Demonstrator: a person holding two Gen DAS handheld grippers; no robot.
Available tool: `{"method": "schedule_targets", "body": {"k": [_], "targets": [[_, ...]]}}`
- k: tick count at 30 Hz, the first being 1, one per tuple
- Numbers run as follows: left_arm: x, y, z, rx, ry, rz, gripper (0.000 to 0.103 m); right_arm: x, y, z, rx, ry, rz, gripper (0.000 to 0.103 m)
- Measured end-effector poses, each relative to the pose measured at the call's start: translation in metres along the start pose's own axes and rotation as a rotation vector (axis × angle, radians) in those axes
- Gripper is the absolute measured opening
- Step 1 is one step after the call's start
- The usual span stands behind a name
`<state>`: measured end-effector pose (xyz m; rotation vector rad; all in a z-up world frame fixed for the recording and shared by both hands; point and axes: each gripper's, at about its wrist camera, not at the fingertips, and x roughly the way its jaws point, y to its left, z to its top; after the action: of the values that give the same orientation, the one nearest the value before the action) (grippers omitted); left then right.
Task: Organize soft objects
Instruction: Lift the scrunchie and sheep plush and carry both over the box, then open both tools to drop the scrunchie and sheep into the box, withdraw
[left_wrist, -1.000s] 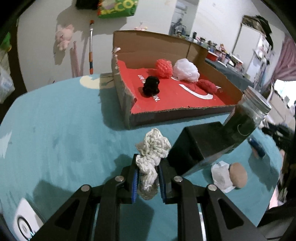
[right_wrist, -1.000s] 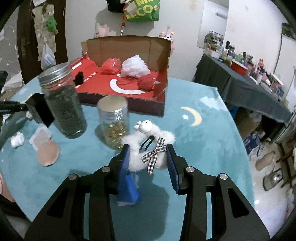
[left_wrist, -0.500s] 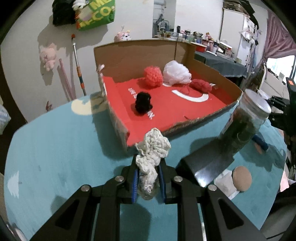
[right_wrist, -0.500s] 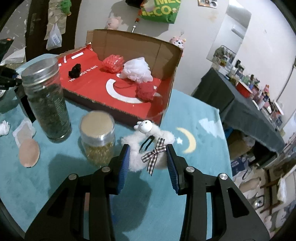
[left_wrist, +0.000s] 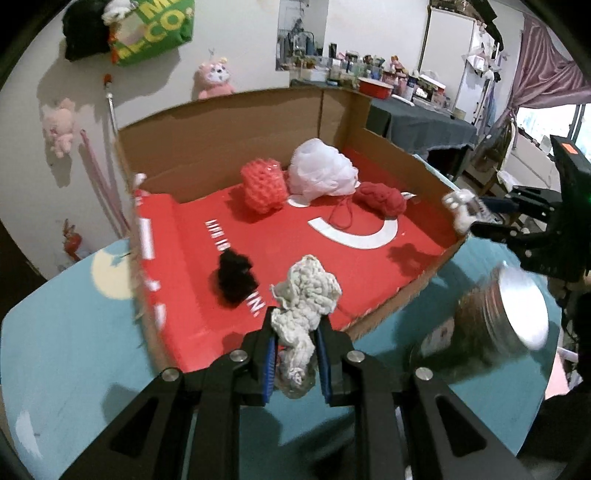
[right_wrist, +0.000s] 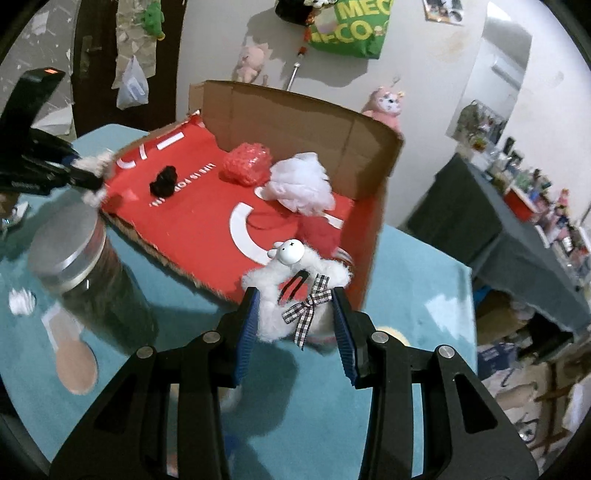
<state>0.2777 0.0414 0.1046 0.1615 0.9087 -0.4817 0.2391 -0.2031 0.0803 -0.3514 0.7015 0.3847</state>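
My left gripper (left_wrist: 295, 354) is shut on a cream crocheted bundle (left_wrist: 306, 295), held over the near edge of the red-lined cardboard box (left_wrist: 236, 140). In the box lie a black fuzzy piece (left_wrist: 234, 278), a coral knitted ball (left_wrist: 263, 186), a white mesh puff (left_wrist: 319, 171) and red yarn (left_wrist: 380, 195). My right gripper (right_wrist: 295, 321) is shut on a white fluffy toy with a plaid bow (right_wrist: 295, 291), hanging over the box's near right corner (right_wrist: 373, 236). The left gripper (right_wrist: 86, 173) with its bundle shows at the left of the right wrist view.
A tall jar with a metal lid (left_wrist: 517, 306) (right_wrist: 74, 254) stands on the teal tablecloth (left_wrist: 70, 332) just in front of the box. A tan round pad (right_wrist: 75, 363) and a white scrap (right_wrist: 20, 301) lie near it. A dark cluttered table (right_wrist: 517, 229) stands at the right.
Both grippers have risen and moved toward the box with their loads. The box now fills each view, and the smaller gold-filled jar has dropped out of the right wrist view.
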Motion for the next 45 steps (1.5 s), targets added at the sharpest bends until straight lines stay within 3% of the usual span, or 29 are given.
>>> {"method": "schedule_targets", "body": {"k": [10, 21, 38, 45], "targets": [[0.058, -0.004, 0.031, -0.027, 0.122, 0.007, 0.02, 0.062, -0.005, 0.033, 0.083, 0.154, 0.161, 0.037], [0.081, 0.0, 0.044, -0.029, 0.191, 0.05, 0.022, 0.11, -0.005, 0.04, 0.101, 0.32, 0.134, 0.038], [0.083, -0.002, 0.045, 0.002, 0.188, 0.096, 0.026, 0.127, 0.001, 0.041, 0.068, 0.356, 0.085, 0.039], [0.08, -0.005, 0.045, 0.009, 0.172, 0.093, 0.042, 0.129, 0.005, 0.04, 0.053, 0.368, 0.092, 0.048]]}}
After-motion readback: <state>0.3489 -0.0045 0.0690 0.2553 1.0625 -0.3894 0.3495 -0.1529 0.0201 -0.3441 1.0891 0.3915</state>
